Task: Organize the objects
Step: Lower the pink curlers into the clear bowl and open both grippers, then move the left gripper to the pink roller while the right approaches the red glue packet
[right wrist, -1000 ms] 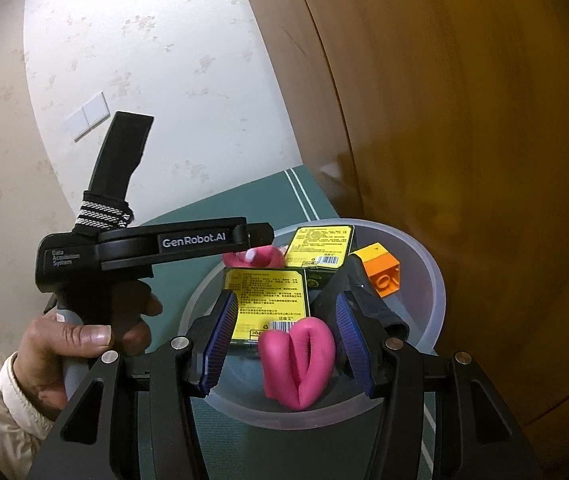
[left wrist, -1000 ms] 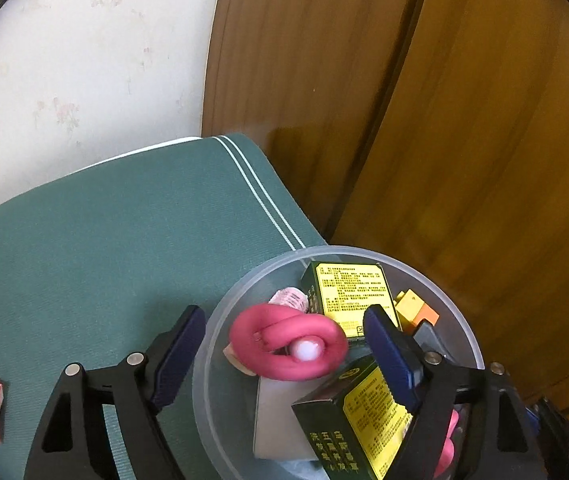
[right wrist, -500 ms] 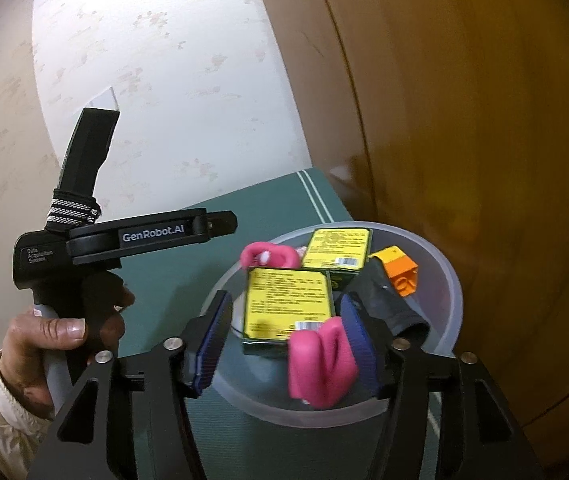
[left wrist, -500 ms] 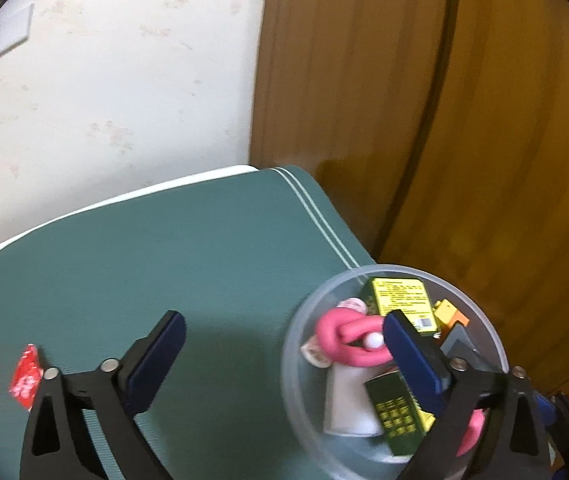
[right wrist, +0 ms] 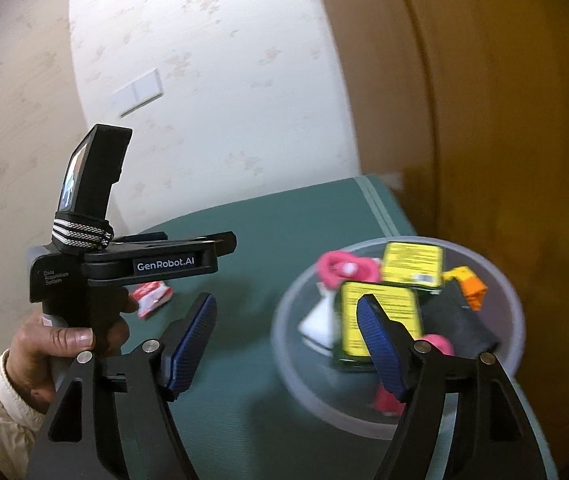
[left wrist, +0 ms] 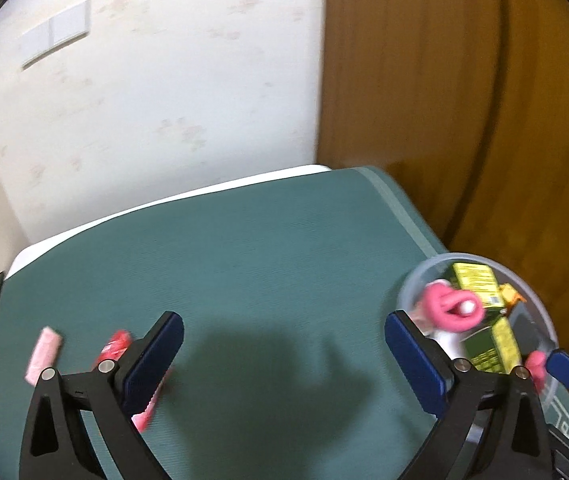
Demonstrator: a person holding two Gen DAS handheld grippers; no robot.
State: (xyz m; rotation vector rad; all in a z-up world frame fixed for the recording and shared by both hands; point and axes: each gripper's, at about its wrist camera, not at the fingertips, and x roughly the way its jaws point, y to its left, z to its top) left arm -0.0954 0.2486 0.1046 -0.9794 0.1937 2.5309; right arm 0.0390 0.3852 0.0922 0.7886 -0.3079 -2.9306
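Wrappers: the red wrapper [left wrist: 114,347] and pink wrapper [left wrist: 44,354] lie loose on the green mat [left wrist: 284,260], beside the wide, empty left claw [left wrist: 284,344]. A flat wrapper could slip the pads. The right claw [right wrist: 286,334], wide and empty too, might knock the crowded clear bowl [right wrist: 500,280].

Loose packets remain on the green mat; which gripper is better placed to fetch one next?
Left, probably. The open left gripper hangs over the mat with the red packet and pink packet beside its left finger. The right gripper, also open and empty, sits by the clear bowl, farther from them.
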